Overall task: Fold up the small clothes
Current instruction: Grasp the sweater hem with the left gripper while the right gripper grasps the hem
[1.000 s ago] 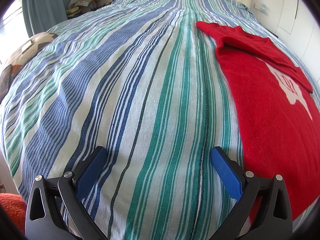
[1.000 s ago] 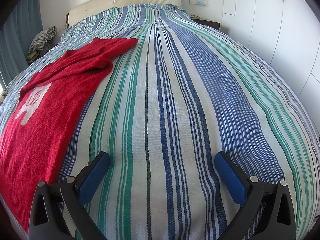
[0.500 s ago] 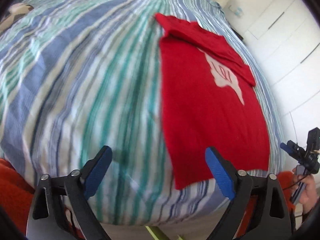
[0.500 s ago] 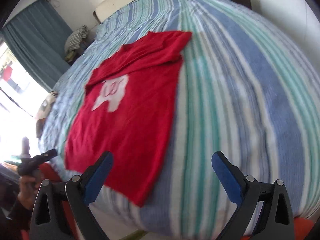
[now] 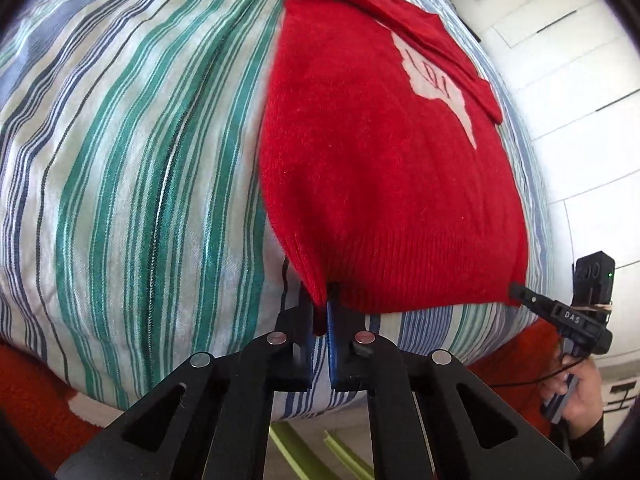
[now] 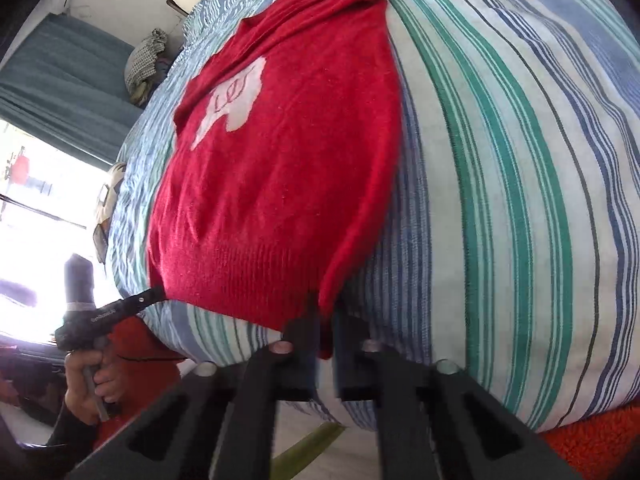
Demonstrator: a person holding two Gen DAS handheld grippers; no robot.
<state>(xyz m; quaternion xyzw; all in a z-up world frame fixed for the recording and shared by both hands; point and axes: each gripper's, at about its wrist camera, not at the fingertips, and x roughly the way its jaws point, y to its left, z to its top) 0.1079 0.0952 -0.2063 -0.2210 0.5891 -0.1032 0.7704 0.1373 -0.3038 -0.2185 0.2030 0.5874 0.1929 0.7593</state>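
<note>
A: Left wrist view, what's there?
B: One red sweater (image 5: 384,160) on the striped bed (image 5: 140,160). The left gripper (image 5: 320,312), wide apart half a second ago, is now clamped on one hem corner. The right gripper (image 5: 560,316) bites the other.

A: Right wrist view?
B: Same sweater (image 6: 280,168). The right gripper (image 6: 326,332), earlier apart, pinches its corner, blurred. The left gripper's (image 6: 132,306) tips are hidden behind the hem.
</note>
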